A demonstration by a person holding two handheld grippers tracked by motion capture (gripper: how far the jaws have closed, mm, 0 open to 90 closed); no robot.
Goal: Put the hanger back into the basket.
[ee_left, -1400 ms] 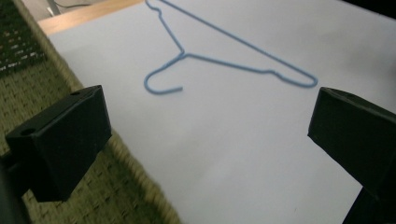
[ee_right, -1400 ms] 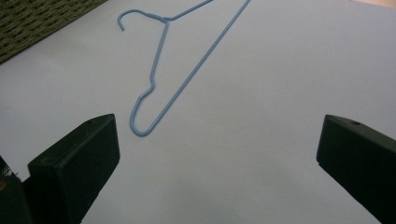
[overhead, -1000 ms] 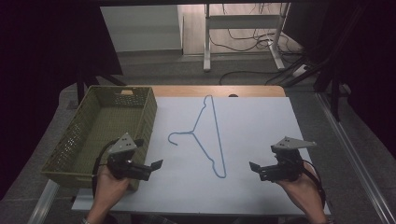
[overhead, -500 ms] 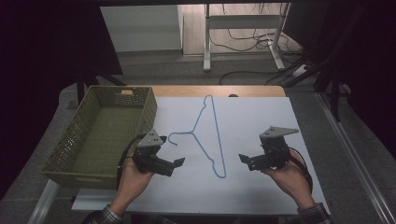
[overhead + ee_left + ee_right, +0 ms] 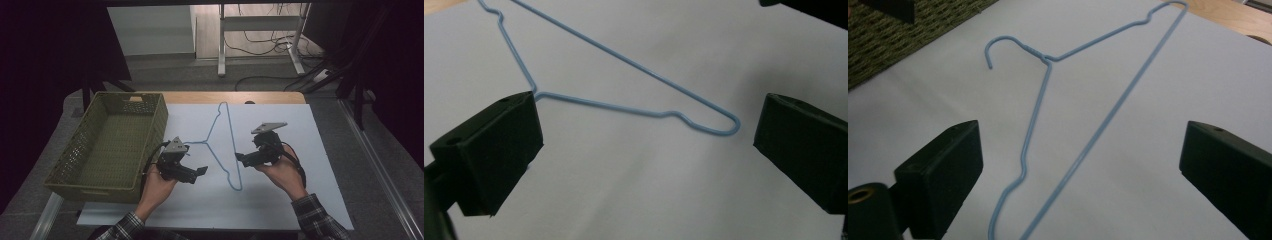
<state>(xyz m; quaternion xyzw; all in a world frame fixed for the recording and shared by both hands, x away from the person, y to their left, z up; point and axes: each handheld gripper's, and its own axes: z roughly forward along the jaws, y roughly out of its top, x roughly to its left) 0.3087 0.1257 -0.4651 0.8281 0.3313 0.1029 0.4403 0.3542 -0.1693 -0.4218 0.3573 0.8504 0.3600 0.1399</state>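
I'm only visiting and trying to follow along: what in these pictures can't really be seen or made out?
- Hanger: in the left gripper view its hook is hidden behind a black jaw; in the right gripper view its near end is cut off by the bottom edge.
- Basket: in the right gripper view the top-left corner crops it to a patch of weave.
- Room beyond the table: the high view is too dark at both sides.

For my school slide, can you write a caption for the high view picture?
Two hand-held grippers, left and right, open on either side of a blue wire hanger beside a green basket.
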